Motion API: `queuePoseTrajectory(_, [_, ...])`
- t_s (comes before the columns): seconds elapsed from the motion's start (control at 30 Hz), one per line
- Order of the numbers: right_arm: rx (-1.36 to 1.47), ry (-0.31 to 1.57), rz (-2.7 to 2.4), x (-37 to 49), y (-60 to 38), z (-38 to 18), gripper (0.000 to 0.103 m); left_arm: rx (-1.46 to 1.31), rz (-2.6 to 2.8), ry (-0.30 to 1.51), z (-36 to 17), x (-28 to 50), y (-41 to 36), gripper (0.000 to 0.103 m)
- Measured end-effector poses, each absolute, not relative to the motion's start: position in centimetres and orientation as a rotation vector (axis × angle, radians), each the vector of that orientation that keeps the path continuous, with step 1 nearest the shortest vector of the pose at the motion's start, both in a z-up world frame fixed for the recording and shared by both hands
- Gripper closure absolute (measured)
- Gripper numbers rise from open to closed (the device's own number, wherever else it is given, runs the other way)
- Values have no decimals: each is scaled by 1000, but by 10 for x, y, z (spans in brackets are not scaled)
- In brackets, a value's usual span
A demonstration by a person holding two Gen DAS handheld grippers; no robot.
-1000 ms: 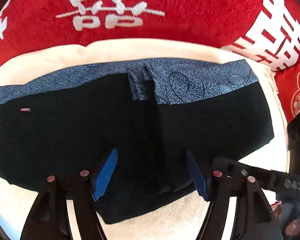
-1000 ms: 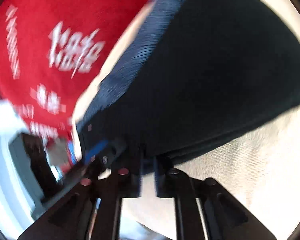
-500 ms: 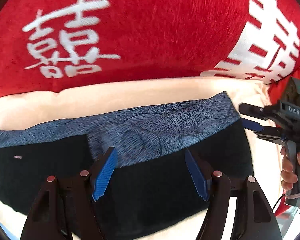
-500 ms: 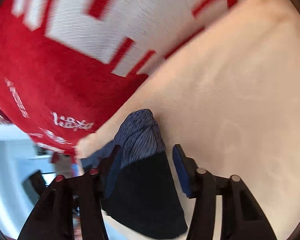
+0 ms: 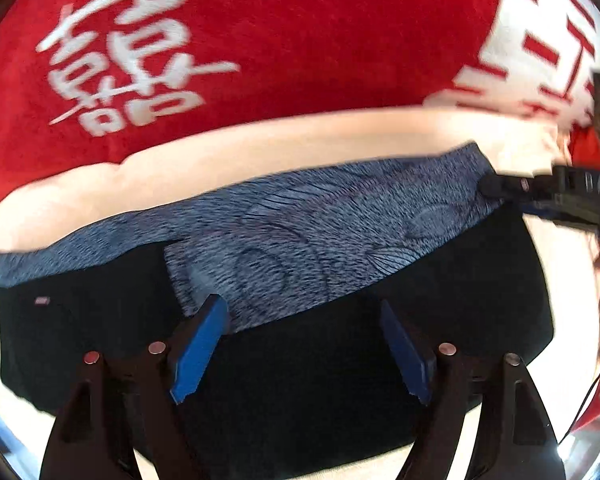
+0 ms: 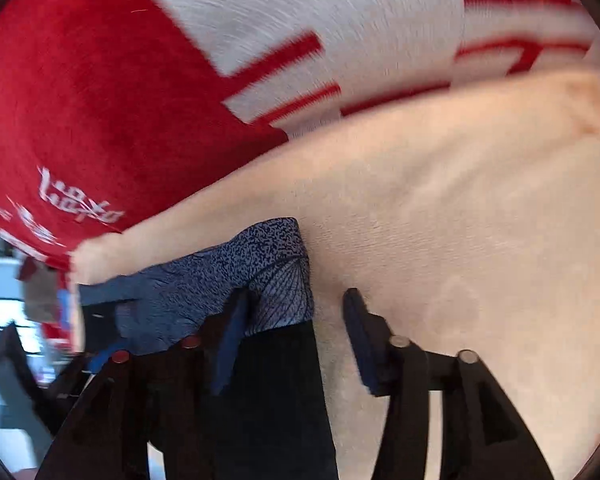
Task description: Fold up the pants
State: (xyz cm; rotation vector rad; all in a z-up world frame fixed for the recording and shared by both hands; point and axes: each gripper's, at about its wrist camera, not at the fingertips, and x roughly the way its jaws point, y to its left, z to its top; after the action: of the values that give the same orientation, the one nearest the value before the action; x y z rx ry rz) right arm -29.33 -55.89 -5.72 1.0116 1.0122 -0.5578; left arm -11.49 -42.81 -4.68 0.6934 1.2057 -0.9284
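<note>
- My left gripper [image 5: 302,350] hovers over the near black panel of the pants [image 5: 340,372], its blue-padded jaws spread wide with nothing between them
- My right gripper [image 6: 296,340] sits at the pants' right end, jaws parted; the cloth's edge lies between them, but I see no pinch on it
- The pants lie folded flat and crosswise on a cream cushion [image 5: 260,148], black fabric nearest me, the blue-grey patterned waistband [image 5: 320,232] along the far edge
- I judge the cloth light, soft and limp: it should drape and crease readily, and slide a little on the cushion's nap
- The best hold looks to be the doubled corners at the waistband end, where the layers give the pads more to bite
- The black fabric looks smooth and matt; the band carries fine speckle and fan-like line drawings
- Beyond, plush red pillows [image 5: 300,40] with white embroidered characters stand against the cushion's far side
</note>
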Motion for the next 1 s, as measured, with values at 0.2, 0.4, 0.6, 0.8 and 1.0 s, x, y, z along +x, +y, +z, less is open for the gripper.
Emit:
queuePoseTrajectory(0.2, [939, 991, -548, -318, -527, -19, 48, 623, -763, 1260, -38, -91, -385, 23])
queuePoseTrajectory(0.4, [943, 1026, -399, -292, -474, -14, 65, 572, -620, 1291, -44, -63, -328, 23])
queuePoseTrajectory(0.6, [879, 1044, -338, -221, -415, -29, 65, 592, -599, 1296, -52, -44, -308, 23])
queuePoseTrajectory(0.8, [851, 1121, -412, -182, -375, -55, 65, 600, -594, 1323, -73, -15, -282, 23])
queuePoseTrajectory(1.0, [793, 1160, -430, -174, -368, -52, 64, 568, -590, 1309, -93, -2, -266, 2])
